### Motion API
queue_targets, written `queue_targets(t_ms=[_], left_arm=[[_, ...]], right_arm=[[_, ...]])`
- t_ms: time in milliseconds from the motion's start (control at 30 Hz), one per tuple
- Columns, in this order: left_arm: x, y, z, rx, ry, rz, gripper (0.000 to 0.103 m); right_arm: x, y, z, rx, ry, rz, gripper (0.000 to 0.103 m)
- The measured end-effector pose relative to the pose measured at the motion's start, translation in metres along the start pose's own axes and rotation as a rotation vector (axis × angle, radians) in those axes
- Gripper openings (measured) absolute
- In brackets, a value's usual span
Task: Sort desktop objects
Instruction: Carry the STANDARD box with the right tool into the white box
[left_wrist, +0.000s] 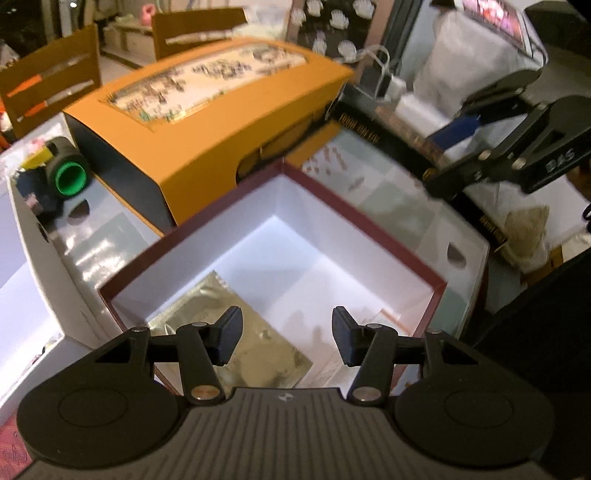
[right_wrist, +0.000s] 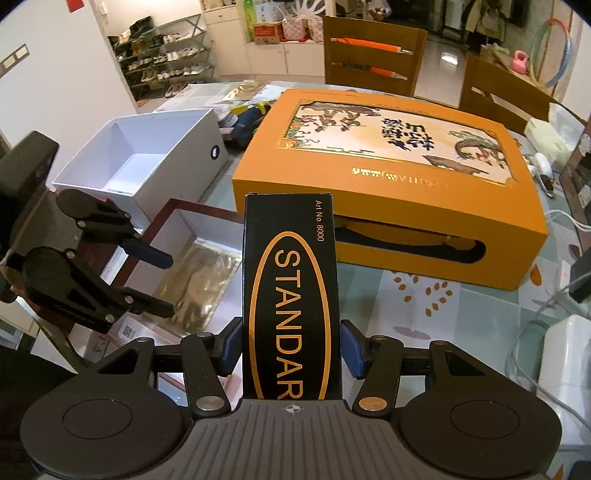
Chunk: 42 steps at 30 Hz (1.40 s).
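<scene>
Two hand-held claws work over a cluttered table. The right gripper (right_wrist: 291, 350) is clenched on a tall black carton (right_wrist: 290, 295) with gold lettering; its blue pads press both long sides, and the carton stands up between the fingers, just in front of a large orange gift box (right_wrist: 388, 206). The left gripper (left_wrist: 287, 341) hangs released, jaws apart with nothing between them, above an open maroon-rimmed box (left_wrist: 369, 229) with a white interior. A gold foil packet (left_wrist: 255, 347) lies flat on that box's floor, directly beneath and apart from the left claw. An empty-looking white box (right_wrist: 177, 177) sits beyond, beside the orange one.
</scene>
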<state>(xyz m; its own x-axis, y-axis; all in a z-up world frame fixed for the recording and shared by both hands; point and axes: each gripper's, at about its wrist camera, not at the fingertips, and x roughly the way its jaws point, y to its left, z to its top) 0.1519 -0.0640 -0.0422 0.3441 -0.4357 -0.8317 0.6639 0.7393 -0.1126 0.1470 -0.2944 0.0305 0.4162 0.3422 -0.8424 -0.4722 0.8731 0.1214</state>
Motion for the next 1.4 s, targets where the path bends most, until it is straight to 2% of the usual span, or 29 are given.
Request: queue_targets(t_ms=[167,433,667,900,1200,1267,1400], left_arm=[[-0.020,-0.011,0.003,-0.056,-0.065,0.062,0.060],[-0.072,-0.026,0.007,-0.219,-0.216,0.243,0.060],[-0.111,-0.026,-0.005,-0.374,-0.269,0.394,0.060],[-0.147,0.003,-0.033,-0.541,-0.289,0.445,0.060],[-0.192,0.040,-0.070,-0.517,-0.276,0.496,0.062],[-0.199,0.045,-0.078,-0.512,-0.276,0.503,0.066],[-0.209,0.053,-0.095,-0.512,-0.272,0.520,0.066]], right_arm=[[0.004,0.004,0.010,-0.048,-0.006,0.031,0.058],[0.006,0.013,0.038,-0.152,-0.039,0.104,0.058],[0.013,0.031,0.065,-0.269,-0.055,0.182,0.058],[0.027,0.060,0.094,-0.322,-0.057,0.193,0.058],[0.049,0.111,0.127,-0.352,-0.040,0.188,0.058],[0.055,0.122,0.134,-0.363,-0.035,0.191,0.058],[0.064,0.140,0.147,-0.363,-0.040,0.197,0.058]])
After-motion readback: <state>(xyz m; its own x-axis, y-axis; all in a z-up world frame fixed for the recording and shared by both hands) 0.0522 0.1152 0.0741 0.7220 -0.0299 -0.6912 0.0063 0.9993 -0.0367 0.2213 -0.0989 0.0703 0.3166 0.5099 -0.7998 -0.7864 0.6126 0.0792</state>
